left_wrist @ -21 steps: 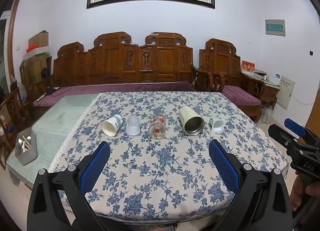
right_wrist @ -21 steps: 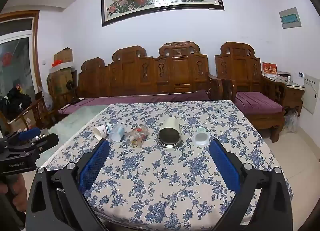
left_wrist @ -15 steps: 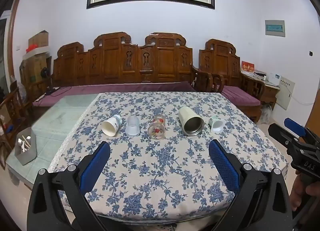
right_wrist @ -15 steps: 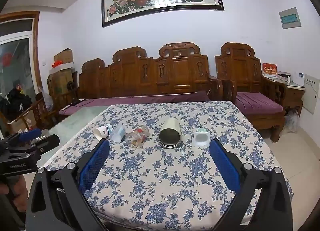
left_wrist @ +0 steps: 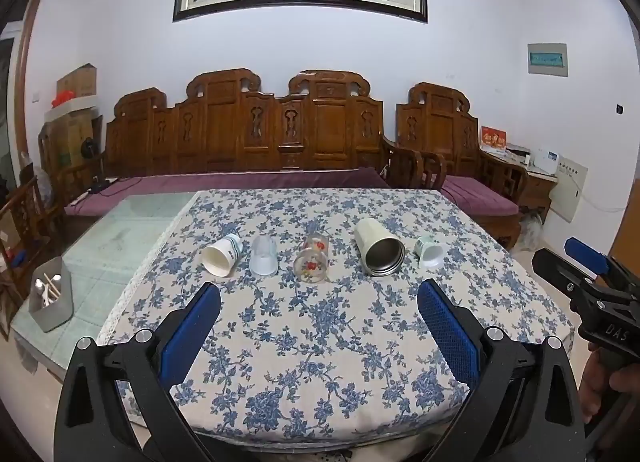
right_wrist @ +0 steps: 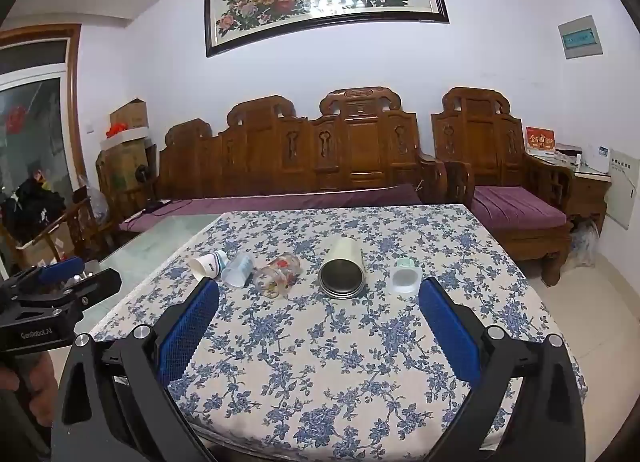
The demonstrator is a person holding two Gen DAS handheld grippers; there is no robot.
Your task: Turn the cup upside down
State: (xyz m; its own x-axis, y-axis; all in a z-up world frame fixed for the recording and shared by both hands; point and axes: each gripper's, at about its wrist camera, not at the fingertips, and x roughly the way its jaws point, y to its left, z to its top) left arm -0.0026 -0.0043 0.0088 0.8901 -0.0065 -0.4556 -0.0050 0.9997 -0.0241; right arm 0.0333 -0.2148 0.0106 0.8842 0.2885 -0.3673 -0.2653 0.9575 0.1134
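Note:
Several cups lie on their sides in a row on the flowered tablecloth (left_wrist: 320, 326): a white paper cup (left_wrist: 221, 255), a clear plastic cup (left_wrist: 263, 256), a flower-printed glass (left_wrist: 311, 264), a cream steel tumbler (left_wrist: 379, 247) and a small pale green cup (left_wrist: 429, 251). The same row shows in the right wrist view: paper cup (right_wrist: 208, 264), plastic cup (right_wrist: 237, 271), glass (right_wrist: 277, 275), tumbler (right_wrist: 342, 273), small cup (right_wrist: 405, 275). My left gripper (left_wrist: 319, 316) is open and empty, short of the row. My right gripper (right_wrist: 319, 316) is open and empty too.
A carved wooden sofa (left_wrist: 256, 141) with purple cushions stands behind the table. A glass-topped table (left_wrist: 120, 238) adjoins on the left, with a grey box (left_wrist: 51, 300) of utensils on it. The right gripper's body (left_wrist: 588, 294) shows at the left view's right edge.
Both grippers have drifted only slightly; the view has barely shifted. The cups have not moved.

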